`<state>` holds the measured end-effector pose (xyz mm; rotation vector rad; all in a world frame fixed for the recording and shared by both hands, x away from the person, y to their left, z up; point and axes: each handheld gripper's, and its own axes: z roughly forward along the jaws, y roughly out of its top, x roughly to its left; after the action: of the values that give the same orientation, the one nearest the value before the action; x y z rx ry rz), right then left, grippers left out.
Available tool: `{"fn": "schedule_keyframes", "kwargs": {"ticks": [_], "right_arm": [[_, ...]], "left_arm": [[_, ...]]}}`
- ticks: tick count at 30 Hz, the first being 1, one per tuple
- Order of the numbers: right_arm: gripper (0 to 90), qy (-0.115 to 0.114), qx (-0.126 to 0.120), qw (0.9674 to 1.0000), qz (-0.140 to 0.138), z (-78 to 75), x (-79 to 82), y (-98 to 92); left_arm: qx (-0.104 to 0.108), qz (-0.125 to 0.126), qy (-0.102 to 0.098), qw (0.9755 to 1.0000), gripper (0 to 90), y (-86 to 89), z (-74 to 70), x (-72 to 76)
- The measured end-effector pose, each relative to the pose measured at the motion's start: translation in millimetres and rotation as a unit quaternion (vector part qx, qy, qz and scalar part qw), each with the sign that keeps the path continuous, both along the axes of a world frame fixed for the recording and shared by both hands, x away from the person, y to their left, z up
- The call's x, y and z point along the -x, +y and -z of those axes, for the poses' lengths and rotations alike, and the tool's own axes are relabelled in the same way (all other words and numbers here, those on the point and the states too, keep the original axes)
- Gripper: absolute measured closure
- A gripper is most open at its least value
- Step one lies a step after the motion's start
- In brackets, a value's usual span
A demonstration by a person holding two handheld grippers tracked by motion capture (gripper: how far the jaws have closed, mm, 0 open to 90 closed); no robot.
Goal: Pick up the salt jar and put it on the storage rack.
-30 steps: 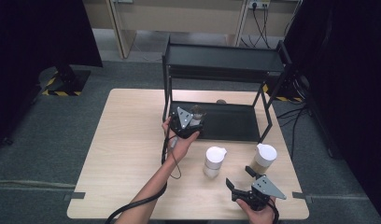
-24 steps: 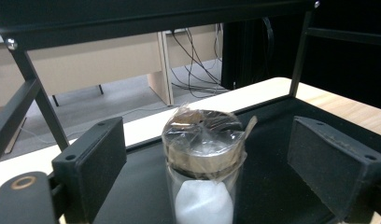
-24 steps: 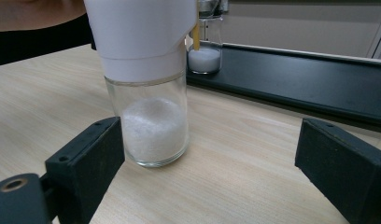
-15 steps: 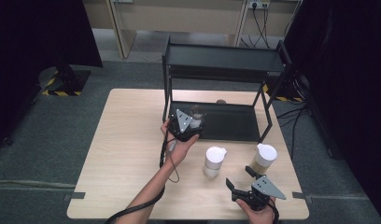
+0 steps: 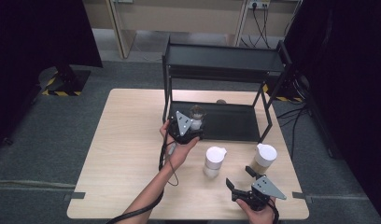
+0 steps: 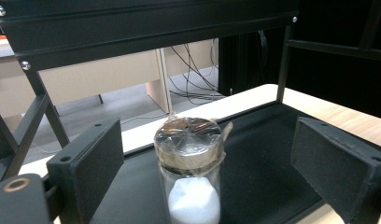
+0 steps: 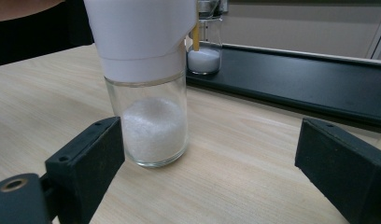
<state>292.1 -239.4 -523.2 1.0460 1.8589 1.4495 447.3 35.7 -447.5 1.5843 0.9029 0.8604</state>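
left gripper [image 5: 194,127] jaws opened, releasing jar [image 6: 192,158]

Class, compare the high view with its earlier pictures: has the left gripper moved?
Yes. The left gripper has backed slightly off the black rack toward the table's near edge, its jaws just opening off the jar standing between them.

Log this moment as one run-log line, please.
left gripper: jaws just opened, clear of wrapped jar on rack shelf | right gripper: open before white-capped jar

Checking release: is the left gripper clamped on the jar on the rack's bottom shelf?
No, the left gripper jaws stand apart with clear gaps on both sides of the jar.
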Motion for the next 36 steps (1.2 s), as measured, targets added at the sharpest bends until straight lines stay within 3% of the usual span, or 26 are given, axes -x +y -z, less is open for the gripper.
{"fn": "schedule_keyframes", "kwargs": {"ticks": [25, 36], "right_arm": [[8.4, -0.001, -0.001, 1.0000, 0.002, 0.1, 0.1, -0.3], [8.4, -0.002, -0.002, 1.0000, 0.002, 0.1, 0.2, -0.5]], "left_arm": [[0.008, 0.022, -0.006, 0.9997, 8.9, 13.9, -4.0, 37.3], [0.018, 0.032, -0.004, 0.9993, 8.9, 18.4, 2.0, 51.6]]}}
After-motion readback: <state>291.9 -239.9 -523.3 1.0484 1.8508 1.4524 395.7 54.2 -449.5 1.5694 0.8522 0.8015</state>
